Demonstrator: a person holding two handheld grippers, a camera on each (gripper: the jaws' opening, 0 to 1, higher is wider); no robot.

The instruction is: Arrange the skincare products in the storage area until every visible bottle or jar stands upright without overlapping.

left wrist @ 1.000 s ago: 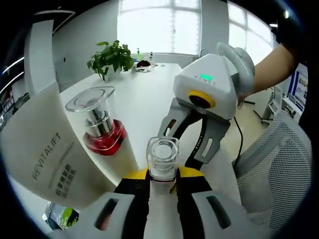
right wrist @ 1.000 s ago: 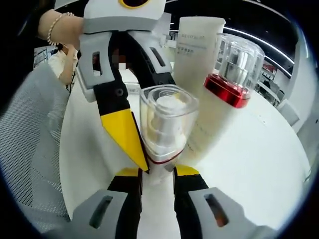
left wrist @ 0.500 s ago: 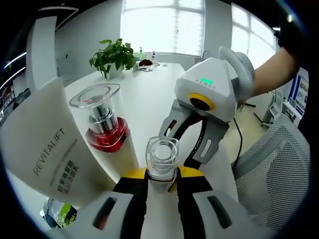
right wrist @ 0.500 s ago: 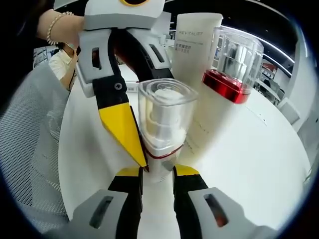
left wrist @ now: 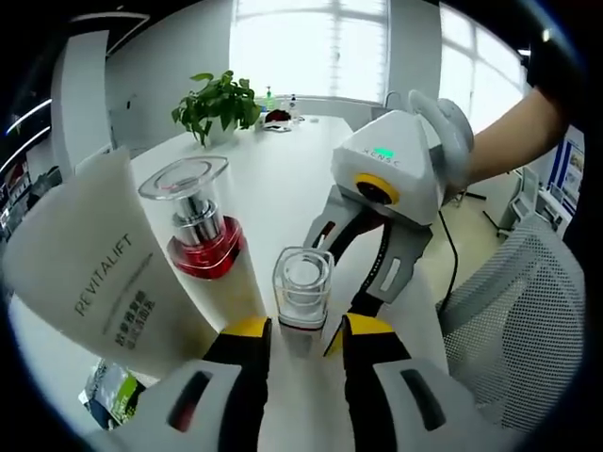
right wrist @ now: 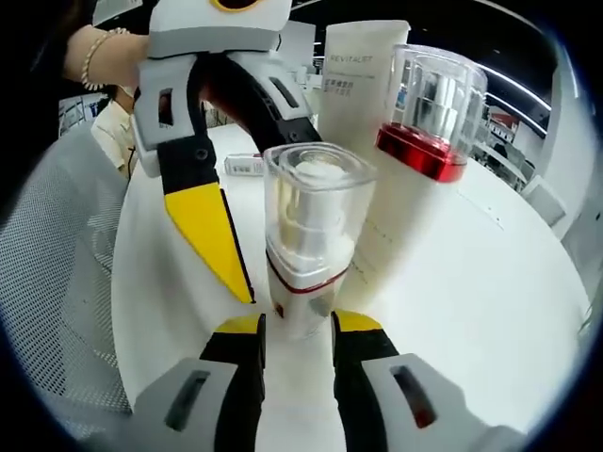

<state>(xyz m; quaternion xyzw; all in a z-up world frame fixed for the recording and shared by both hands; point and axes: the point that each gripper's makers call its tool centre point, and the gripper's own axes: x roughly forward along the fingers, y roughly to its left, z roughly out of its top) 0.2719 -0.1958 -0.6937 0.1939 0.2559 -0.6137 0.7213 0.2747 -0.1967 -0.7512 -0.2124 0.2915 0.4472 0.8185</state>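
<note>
Bottles crowd close ahead of both grippers on the white table (left wrist: 283,179). Going left to right in the left gripper view: a white tube (left wrist: 99,273) printed REVITALIFT leans at the far left, a red-collared pump bottle (left wrist: 200,240) with a clear cap stands just beside it, and the small clear-capped bottle (left wrist: 303,297) stands upright between the left gripper (left wrist: 298,331) jaws. Those jaws are parted a little, with slim gaps either side of the bottle, so they seem to have no hold on it. Beyond it, to the right, the right gripper (left wrist: 363,301) comes in from the far side.

In the right gripper view, the right gripper (right wrist: 297,325) brackets the base of the same small bottle (right wrist: 309,250); whether its pads actually press the base I cannot tell (the gap is hidden by the bottle).

The small bottle looks light and top-heavy, with a hard, glossy, likely slippery shell. I would grip low on the opaque body, below the red band, not the clear cap, which may pull off.
</note>
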